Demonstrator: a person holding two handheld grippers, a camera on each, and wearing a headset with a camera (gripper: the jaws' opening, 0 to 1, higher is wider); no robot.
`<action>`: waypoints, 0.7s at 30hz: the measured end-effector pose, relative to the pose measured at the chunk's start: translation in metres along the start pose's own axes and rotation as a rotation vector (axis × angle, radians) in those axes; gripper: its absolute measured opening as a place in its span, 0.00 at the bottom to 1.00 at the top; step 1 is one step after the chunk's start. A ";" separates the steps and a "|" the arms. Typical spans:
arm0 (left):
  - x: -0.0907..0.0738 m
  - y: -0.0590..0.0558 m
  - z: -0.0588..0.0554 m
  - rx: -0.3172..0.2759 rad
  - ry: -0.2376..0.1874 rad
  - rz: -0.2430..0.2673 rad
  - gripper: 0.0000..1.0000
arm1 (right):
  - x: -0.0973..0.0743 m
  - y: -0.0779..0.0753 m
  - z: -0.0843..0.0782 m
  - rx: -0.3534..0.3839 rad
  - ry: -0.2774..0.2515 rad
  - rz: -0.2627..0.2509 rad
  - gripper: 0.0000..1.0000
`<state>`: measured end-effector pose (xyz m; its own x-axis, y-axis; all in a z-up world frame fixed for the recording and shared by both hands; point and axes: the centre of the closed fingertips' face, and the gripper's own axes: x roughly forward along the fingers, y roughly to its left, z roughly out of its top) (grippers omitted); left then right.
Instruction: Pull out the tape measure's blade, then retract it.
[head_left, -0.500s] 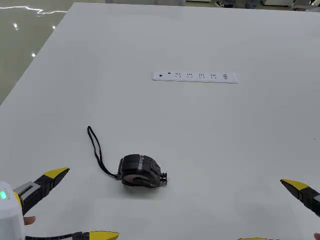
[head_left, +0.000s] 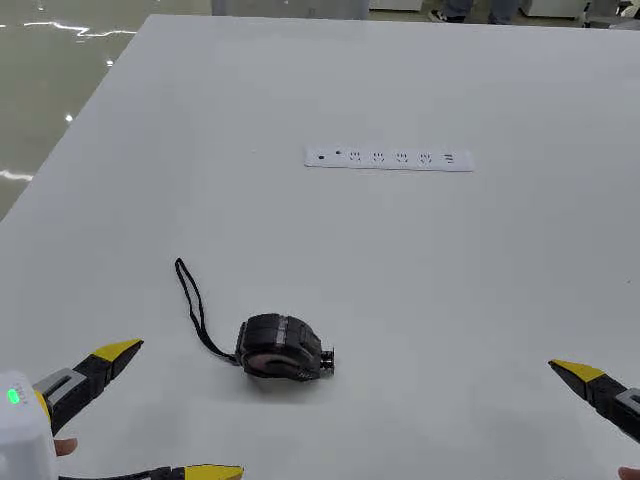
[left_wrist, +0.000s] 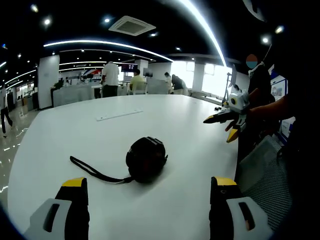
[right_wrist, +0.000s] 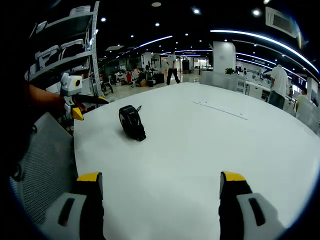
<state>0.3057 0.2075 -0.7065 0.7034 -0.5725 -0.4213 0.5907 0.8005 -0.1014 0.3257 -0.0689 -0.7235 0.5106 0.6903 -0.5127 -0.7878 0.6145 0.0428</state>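
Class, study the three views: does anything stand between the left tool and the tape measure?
Nothing visible does. Bare table lies between the open left tool and the tape measure. Its black strap trails off to one side, and the power strip lies well beyond it.

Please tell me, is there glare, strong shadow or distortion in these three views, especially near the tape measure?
Head view: sharp, even light; the tape measure casts only a faint shadow on the table; glare streaks on the floor. Left gripper view: fisheye bends the ceiling lights. Right gripper view: same bending, table edge curved.
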 end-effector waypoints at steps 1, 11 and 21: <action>0.000 0.000 0.000 0.000 0.000 0.000 0.99 | 0.000 0.000 0.000 0.000 0.000 0.000 1.00; 0.000 0.000 0.000 0.011 0.006 -0.003 0.98 | 0.001 0.001 0.000 -0.005 0.004 0.009 0.98; 0.006 0.004 0.003 0.055 0.039 -0.037 0.96 | 0.004 0.003 -0.001 -0.034 0.039 0.047 0.95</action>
<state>0.3136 0.2069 -0.7064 0.6651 -0.5932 -0.4535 0.6376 0.7673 -0.0686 0.3253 -0.0645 -0.7266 0.4593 0.7021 -0.5442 -0.8222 0.5678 0.0387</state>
